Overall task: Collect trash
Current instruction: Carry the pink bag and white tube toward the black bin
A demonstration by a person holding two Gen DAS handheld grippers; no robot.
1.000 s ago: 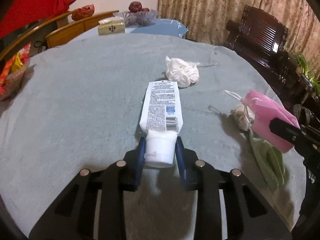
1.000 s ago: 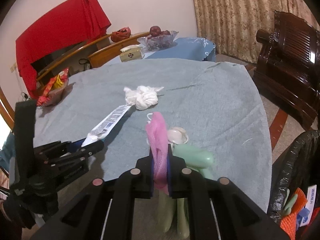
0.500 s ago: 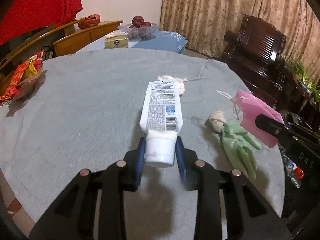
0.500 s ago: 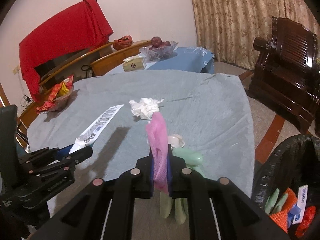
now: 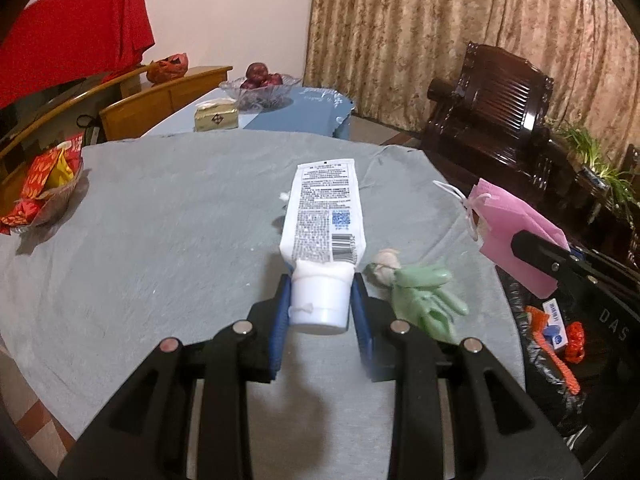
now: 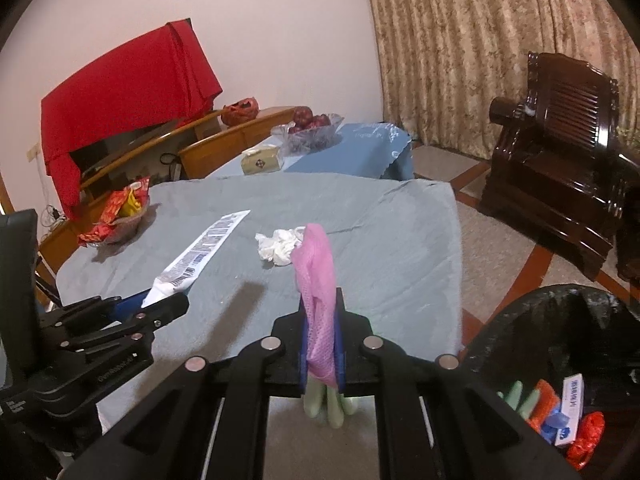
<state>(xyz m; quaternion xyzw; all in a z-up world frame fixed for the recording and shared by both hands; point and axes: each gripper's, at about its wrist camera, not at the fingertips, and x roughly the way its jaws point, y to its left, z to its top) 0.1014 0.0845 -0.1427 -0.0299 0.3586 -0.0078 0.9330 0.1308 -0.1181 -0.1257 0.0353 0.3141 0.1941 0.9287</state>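
A white squeeze tube (image 5: 322, 220) is being pinched at its cap end by the left gripper (image 5: 322, 308), held clear above the grey-blue tablecloth (image 5: 168, 240). A pink mesh bag (image 6: 316, 280) is being clamped between the nearly closed jaws of the right gripper (image 6: 320, 344). A crumpled white tissue (image 6: 278, 246) and a green rubber glove (image 5: 424, 292) are being left lying on the cloth. At the table's right edge, a black trash bag (image 6: 520, 320) is being kept open, with discarded items inside.
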